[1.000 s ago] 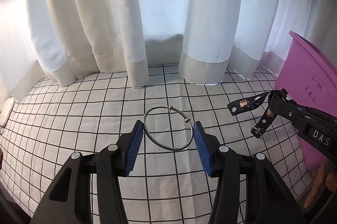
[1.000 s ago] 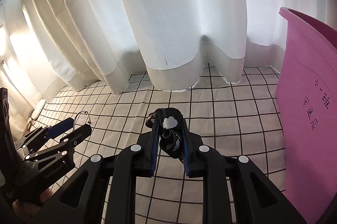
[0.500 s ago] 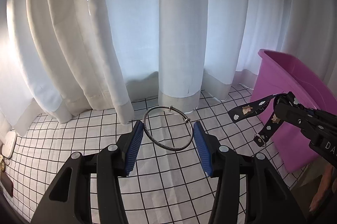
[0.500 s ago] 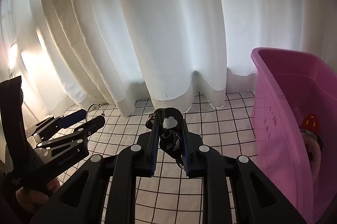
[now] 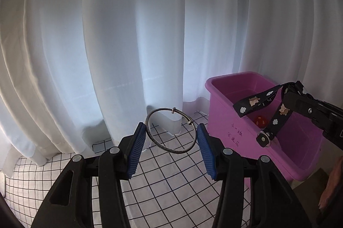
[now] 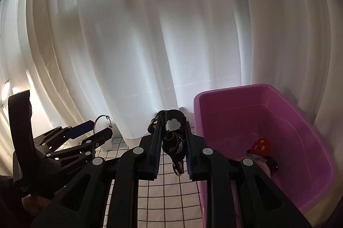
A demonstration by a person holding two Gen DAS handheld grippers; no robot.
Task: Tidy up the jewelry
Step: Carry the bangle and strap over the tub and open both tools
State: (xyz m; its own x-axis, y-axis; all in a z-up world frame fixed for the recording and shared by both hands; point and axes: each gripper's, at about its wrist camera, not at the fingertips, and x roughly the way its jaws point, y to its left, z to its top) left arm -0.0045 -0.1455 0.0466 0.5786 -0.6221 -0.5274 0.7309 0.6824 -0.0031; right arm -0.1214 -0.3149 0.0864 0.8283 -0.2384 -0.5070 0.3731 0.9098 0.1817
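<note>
Above the checked cloth point(image 5: 171, 180), the left gripper point(image 5: 171, 140) clamps a silver bangle point(image 5: 170, 130) between its blue pads point(image 5: 136, 153). At its three o'clock, the right gripper point(image 6: 171, 142) pinches a black patterned strap point(image 5: 268, 112) dangling over the pink bin point(image 5: 231, 127).

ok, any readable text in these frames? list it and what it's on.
Handwritten characters on the pink bin front wall: the first line looks like "小一班", the second is not legible.
White lettering on the black strap: too small to read.
Embossed brand on the left tool's body: blurred, unreadable.
Nothing else readable.
</note>
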